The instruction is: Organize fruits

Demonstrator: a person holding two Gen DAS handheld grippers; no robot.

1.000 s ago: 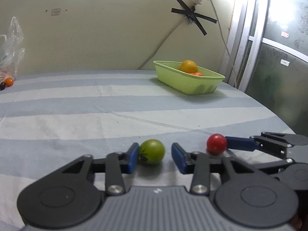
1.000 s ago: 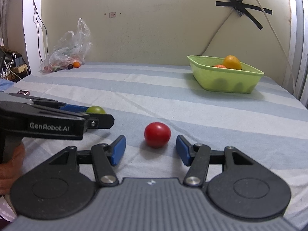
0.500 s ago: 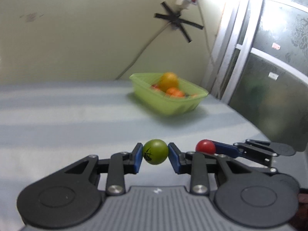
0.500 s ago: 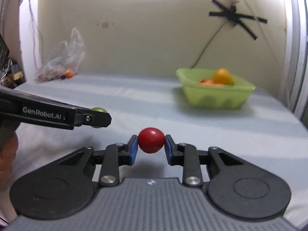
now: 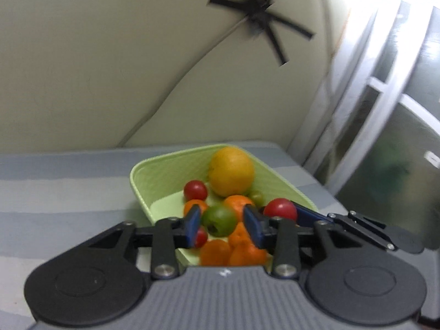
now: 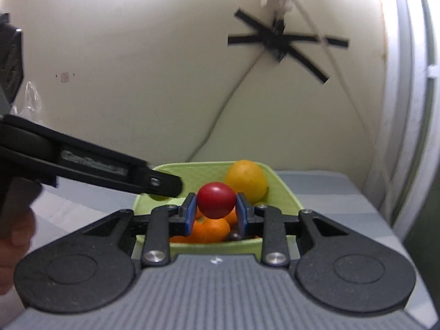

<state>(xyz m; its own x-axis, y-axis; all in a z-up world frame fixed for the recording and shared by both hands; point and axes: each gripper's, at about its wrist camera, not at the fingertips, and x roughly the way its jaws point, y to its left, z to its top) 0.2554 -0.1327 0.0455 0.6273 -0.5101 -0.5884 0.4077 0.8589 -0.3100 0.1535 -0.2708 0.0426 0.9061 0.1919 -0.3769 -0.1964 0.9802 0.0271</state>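
Both grippers hang over the light green tray [image 5: 137,181], which holds a large orange [image 5: 231,172], small oranges and red tomatoes. The jaws of my left gripper [image 5: 222,221] are opening; the green tomato [image 5: 220,220] sits between its blue pads, with a gap showing on the right side. To its right, the red tomato [image 5: 280,209] is held in the other gripper's fingers [image 5: 310,216]. In the right wrist view my right gripper [image 6: 216,206] is shut on the red tomato [image 6: 216,203] above the tray [image 6: 286,192]. The left gripper's finger [image 6: 162,184] crosses from the left.
The tray stands on a blue and grey striped cloth [image 5: 68,192] near the back wall. A cable and a black tape cross [image 6: 280,44] are on the wall. A white window frame [image 5: 371,96] rises at the right. A hand [image 6: 16,228] shows at the left edge.
Both grippers closed on their tomatoes, lifted them off the cloth and carried them forward over the tray. The left jaws have since parted from the green tomato.
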